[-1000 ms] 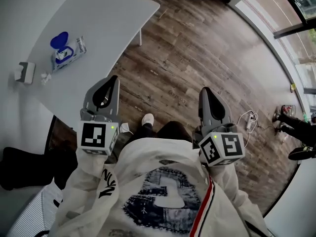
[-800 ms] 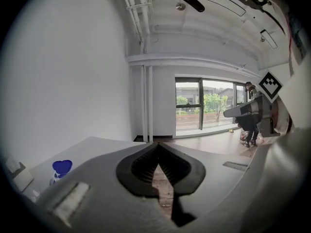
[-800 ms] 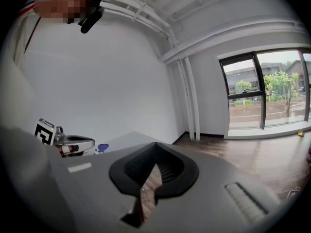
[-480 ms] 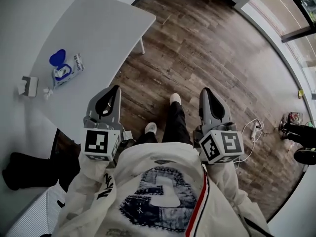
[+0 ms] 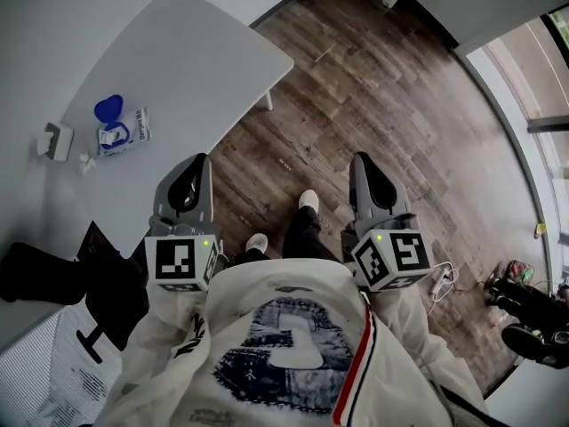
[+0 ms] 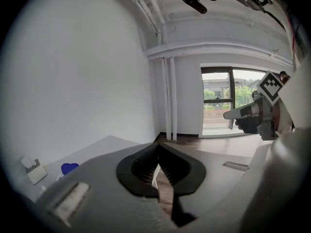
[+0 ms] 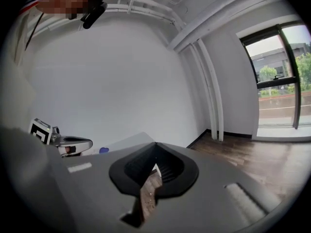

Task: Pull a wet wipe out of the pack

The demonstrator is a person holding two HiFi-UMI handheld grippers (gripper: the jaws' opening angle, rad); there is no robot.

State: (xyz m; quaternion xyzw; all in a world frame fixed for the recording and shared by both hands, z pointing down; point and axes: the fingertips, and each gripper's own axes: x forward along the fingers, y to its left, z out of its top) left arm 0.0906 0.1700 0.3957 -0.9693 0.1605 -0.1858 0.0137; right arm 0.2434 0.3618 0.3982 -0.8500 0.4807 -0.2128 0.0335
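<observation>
The wet wipe pack (image 5: 123,132) lies on the white table (image 5: 196,69) at the left, its blue lid (image 5: 108,109) flipped open. In the left gripper view only the blue lid (image 6: 69,168) shows, low at the left; in the right gripper view it is a small blue spot (image 7: 104,150). Both grippers are held in front of my chest over the wood floor, well short of the pack. My left gripper (image 5: 190,169) (image 6: 157,150) is shut with nothing in it. My right gripper (image 5: 359,164) (image 7: 155,147) also has its tips together and holds nothing.
A small white box (image 5: 54,140) sits on the table left of the pack, with white scraps (image 5: 85,160) beside it. A black object (image 5: 40,272) stands at the lower left. A power strip with cable (image 5: 439,279) and dark shoes (image 5: 524,314) lie on the floor at the right.
The view has shifted as I step: the table and pack sit lower and closer in the head view, and my feet have moved. Both grippers stay shut before my chest.
</observation>
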